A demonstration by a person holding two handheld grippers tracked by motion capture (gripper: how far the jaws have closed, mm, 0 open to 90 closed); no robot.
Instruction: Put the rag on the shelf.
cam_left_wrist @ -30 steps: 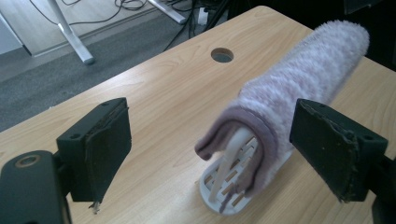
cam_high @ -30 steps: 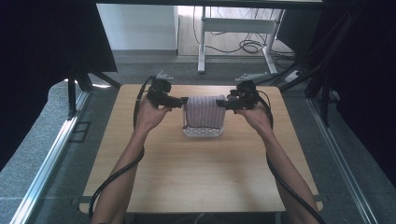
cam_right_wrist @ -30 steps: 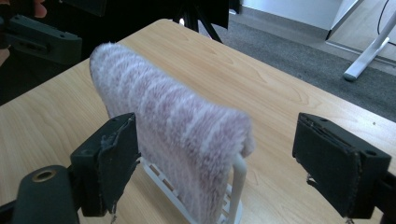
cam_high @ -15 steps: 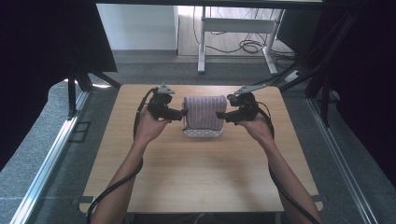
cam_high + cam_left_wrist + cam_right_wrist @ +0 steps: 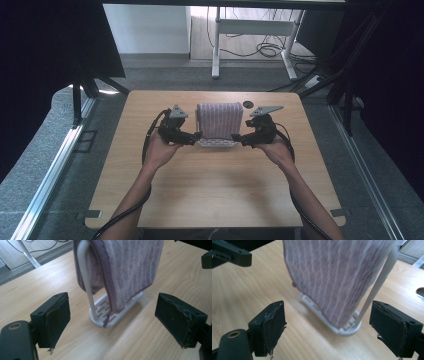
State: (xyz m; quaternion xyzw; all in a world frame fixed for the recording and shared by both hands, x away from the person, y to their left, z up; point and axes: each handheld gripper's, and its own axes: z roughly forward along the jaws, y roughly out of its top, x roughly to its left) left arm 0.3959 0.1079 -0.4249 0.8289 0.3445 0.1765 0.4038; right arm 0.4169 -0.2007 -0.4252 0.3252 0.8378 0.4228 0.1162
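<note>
Your towel (image 5: 219, 120) hangs over a little white rack (image 5: 217, 143) in the middle of the high view, toward the far side of the wooden surface (image 5: 210, 190). Your left gripper (image 5: 192, 138) sits just beside the rack's left end, and your right gripper (image 5: 241, 139) just beside its right end. Both sets of fingers (image 5: 55, 320) are spread wide and hold nothing — you can see the rack and cloth in the gap between them in each gripper view.

The towel looks soft and light, so it will likely bend and slide when you pull it. Pinch it at a hanging edge or corner. The rack looks thin and light too — it may tip or scoot if you tug hard.
</note>
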